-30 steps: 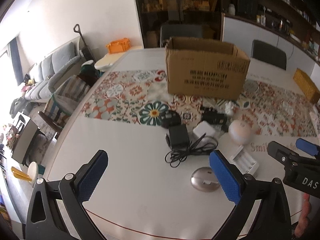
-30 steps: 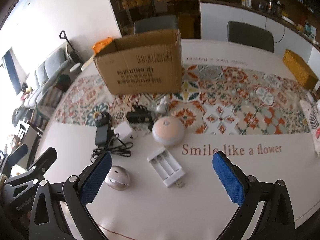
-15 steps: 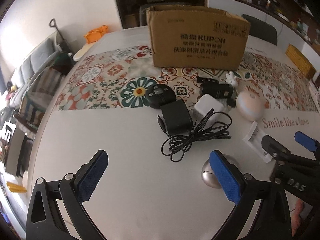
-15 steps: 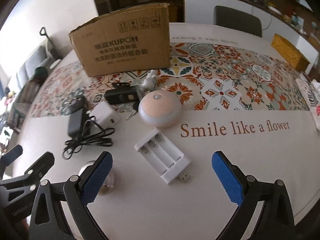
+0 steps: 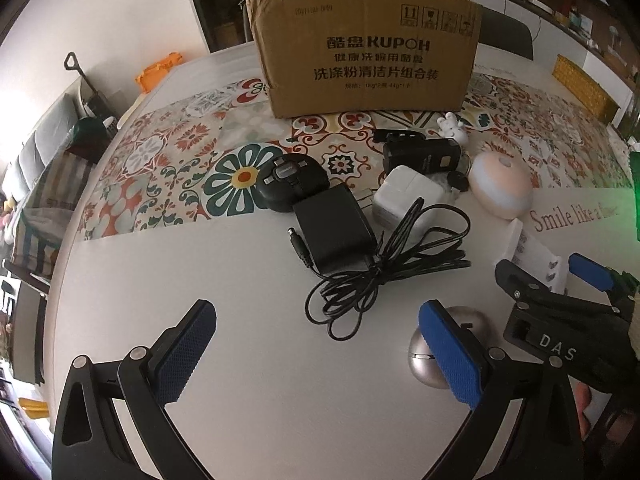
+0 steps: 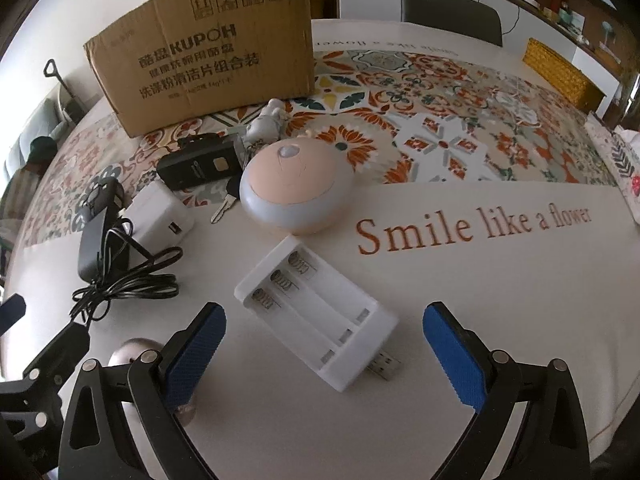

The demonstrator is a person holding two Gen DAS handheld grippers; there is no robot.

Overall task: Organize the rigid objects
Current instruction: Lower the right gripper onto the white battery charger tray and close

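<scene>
My left gripper [image 5: 320,356] is open and empty, low over the table, just short of a black power adapter [image 5: 334,232] with its coiled cable [image 5: 384,268]. A silver dome [image 5: 430,354] lies partly behind its right finger. My right gripper [image 6: 324,354] is open and empty, its fingers on either side of a white battery charger [image 6: 316,312] with a USB plug. Beyond lie a pink-and-grey round lamp [image 6: 296,188], a white charger cube [image 6: 158,214], a black device [image 6: 196,164], a round black cable case [image 5: 290,182] and a small white figurine [image 6: 268,122].
An open cardboard box [image 5: 366,50] stands at the back on the patterned tablecloth [image 6: 440,128]. A yellow basket [image 6: 560,74] sits at the far right edge. Dark chairs [image 6: 452,14] stand behind the table. The right gripper also shows in the left wrist view [image 5: 560,304].
Both grippers have come lower and closer to the objects. The right one has closed in on the white battery charger; the left on the adapter and cable. Both stay open.
</scene>
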